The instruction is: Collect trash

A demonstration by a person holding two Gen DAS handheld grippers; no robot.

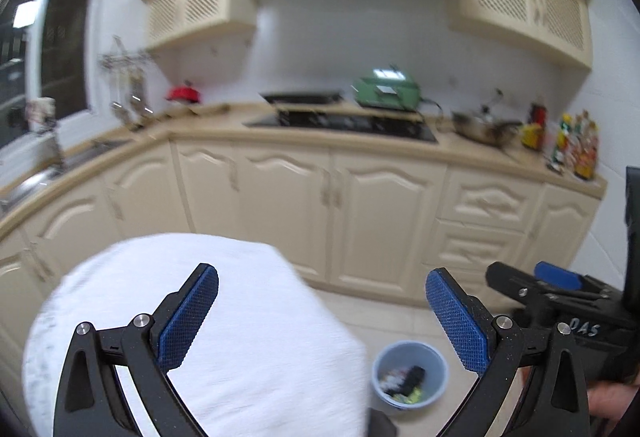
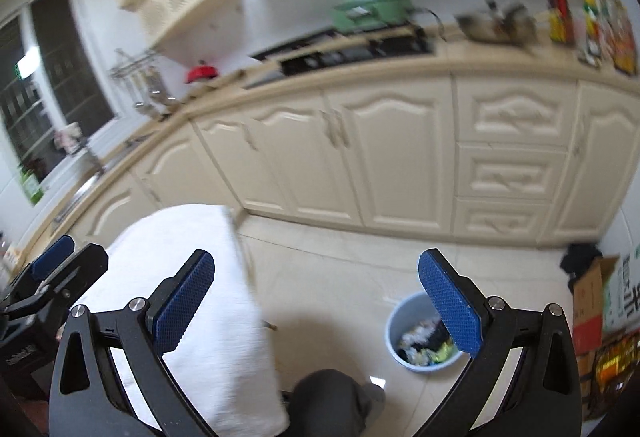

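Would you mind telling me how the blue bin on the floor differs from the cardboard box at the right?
The blue bin is round, plastic-looking and pale blue; the cardboard box is angular and brown. The bin stands apart on open tile and shows mixed trash inside, while the box sits at the room's edge, its contents hidden. Both rest on the floor.

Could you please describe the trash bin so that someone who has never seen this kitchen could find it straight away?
Start at the long run of cream base cabinets under the countertop, then look down to the pale tiled floor in front of them. There stands the trash bin, to the right of the white-covered table. It is the only round, light blue, open-topped tub there, with wrappers inside.
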